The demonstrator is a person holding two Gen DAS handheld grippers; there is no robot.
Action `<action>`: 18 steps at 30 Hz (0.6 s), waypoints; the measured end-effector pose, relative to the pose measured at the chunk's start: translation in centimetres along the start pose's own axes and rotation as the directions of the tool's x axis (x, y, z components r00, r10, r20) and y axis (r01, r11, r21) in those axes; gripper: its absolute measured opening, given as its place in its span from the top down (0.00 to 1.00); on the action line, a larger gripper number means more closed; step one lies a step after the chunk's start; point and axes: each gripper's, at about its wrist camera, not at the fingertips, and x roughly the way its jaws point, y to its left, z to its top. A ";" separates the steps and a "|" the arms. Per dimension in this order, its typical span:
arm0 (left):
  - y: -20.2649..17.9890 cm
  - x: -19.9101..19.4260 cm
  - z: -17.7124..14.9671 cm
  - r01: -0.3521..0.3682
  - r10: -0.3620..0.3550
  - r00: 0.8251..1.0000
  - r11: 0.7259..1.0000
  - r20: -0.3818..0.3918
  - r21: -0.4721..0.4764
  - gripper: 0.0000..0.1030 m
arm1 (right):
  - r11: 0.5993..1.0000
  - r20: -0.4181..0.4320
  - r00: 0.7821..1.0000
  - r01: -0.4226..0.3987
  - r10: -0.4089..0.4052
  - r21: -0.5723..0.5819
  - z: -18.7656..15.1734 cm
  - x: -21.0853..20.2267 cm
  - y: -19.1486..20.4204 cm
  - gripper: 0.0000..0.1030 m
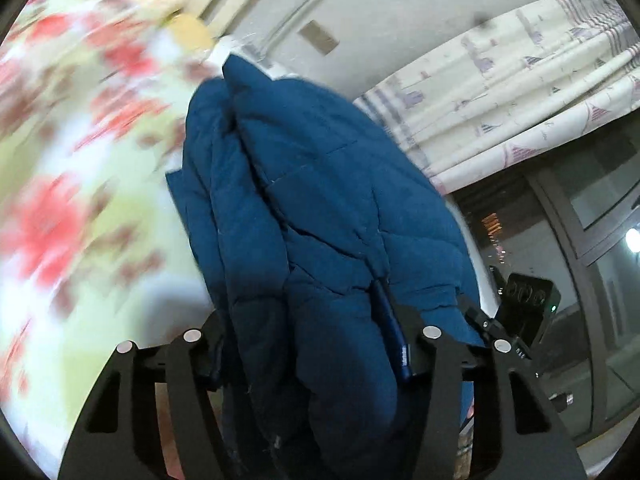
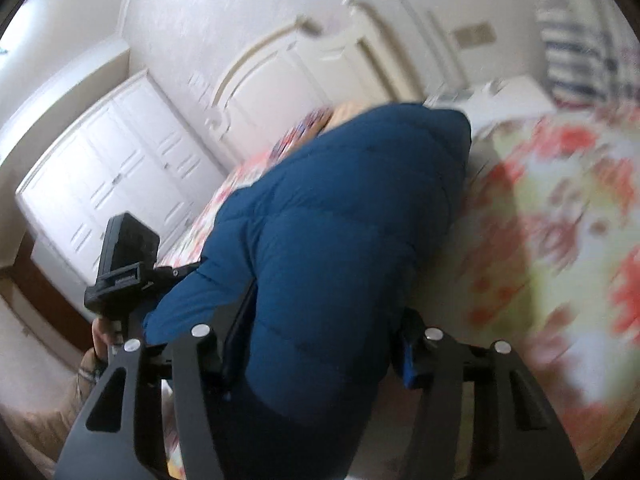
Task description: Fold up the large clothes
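From the left wrist, a blue quilted jacket (image 1: 320, 208) is seen clamped in the left hand-held gripper (image 1: 316, 344) and lifted over a blurred floral bedspread (image 1: 72, 160), a patterned curtain (image 1: 520, 92) behind; from the right wrist, the same jacket (image 2: 340, 240) is gripped by the right hand-held gripper (image 2: 320, 356) above the bedspread (image 2: 560, 220), before a white wardrobe (image 2: 120, 168).

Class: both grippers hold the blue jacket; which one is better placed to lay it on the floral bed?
Probably right: the right gripper has floral bed directly beside the blue jacket.

The right tongs (image 2: 316, 354) clamp a bunched blue padded jacket (image 2: 340, 220) above the floral bedspread (image 2: 560, 220).
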 end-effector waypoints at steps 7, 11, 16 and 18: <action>-0.7 7.8 2.2 -0.094 0.095 0.995 0.995 0.016 -0.010 0.38 | 0.984 -0.093 0.993 0.091 -0.077 0.155 2.8 1.8 -8.2 0.17; -2.1 4.8 -0.6 -0.237 0.232 0.968 0.971 0.098 0.033 0.18 | 0.975 -0.048 0.979 0.202 -0.198 0.089 2.1 -0.8 -4.7 0.11; -6.7 -1.2 -4.3 -0.432 0.393 0.889 0.890 0.235 0.145 0.11 | 0.954 0.153 0.942 0.297 -0.300 0.045 -0.9 -8.2 1.1 0.05; -10.6 -4.5 -5.9 -0.546 0.451 0.809 0.814 0.377 0.197 0.08 | 0.946 0.234 0.919 0.323 -0.318 0.021 -1.5 -11.5 3.3 0.03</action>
